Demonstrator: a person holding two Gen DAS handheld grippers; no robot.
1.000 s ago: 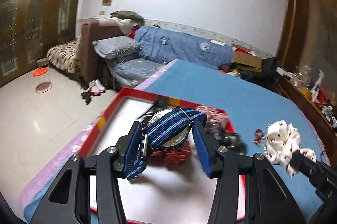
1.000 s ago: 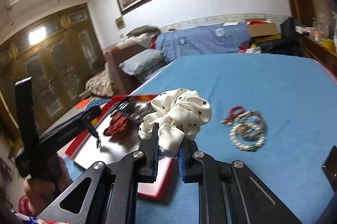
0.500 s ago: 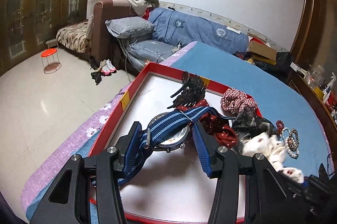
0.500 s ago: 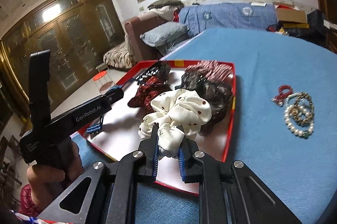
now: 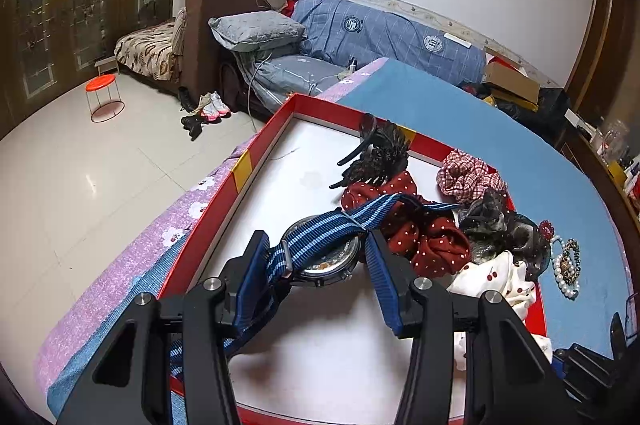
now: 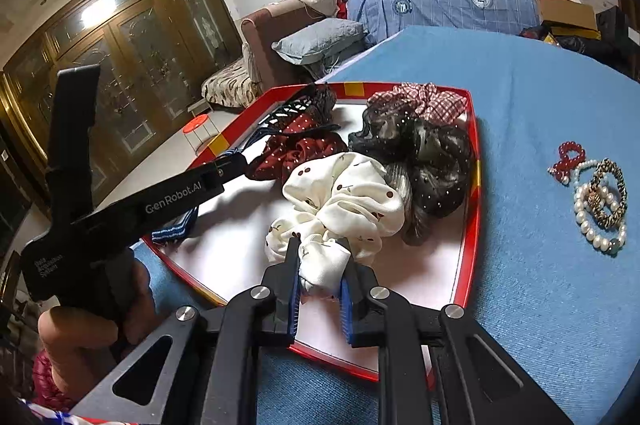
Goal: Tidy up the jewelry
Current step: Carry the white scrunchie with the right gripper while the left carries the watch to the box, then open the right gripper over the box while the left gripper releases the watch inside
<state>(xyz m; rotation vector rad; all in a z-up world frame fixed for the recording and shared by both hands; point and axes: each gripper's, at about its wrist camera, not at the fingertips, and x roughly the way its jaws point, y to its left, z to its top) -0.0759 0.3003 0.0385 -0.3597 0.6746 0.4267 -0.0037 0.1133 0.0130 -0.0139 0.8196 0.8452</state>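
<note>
A red-rimmed tray (image 5: 256, 161) with a white floor lies on the blue table. My left gripper (image 5: 316, 257) is shut on a watch (image 5: 328, 257) with a blue striped strap, held low over the tray floor. My right gripper (image 6: 318, 257) is shut on a white cherry-print scrunchie (image 6: 344, 201) that rests in the tray (image 6: 472, 185); it also shows in the left wrist view (image 5: 496, 277). Red dotted (image 5: 432, 237), dark (image 5: 496, 221) and checked (image 5: 464, 177) scrunchies and a black hair clip (image 5: 380, 153) lie in the tray. The left gripper (image 6: 236, 161) shows from the side in the right wrist view.
Pearl and bead bracelets (image 6: 596, 201) and a red bead piece (image 6: 568, 157) lie on the blue cloth to the right of the tray. The table's left edge drops to a tiled floor (image 5: 80, 177). A sofa with bedding (image 5: 360, 33) stands beyond the table.
My right gripper has carried the white scrunchie leftward and down into the tray. My left gripper has come lower over the tray floor with the watch.
</note>
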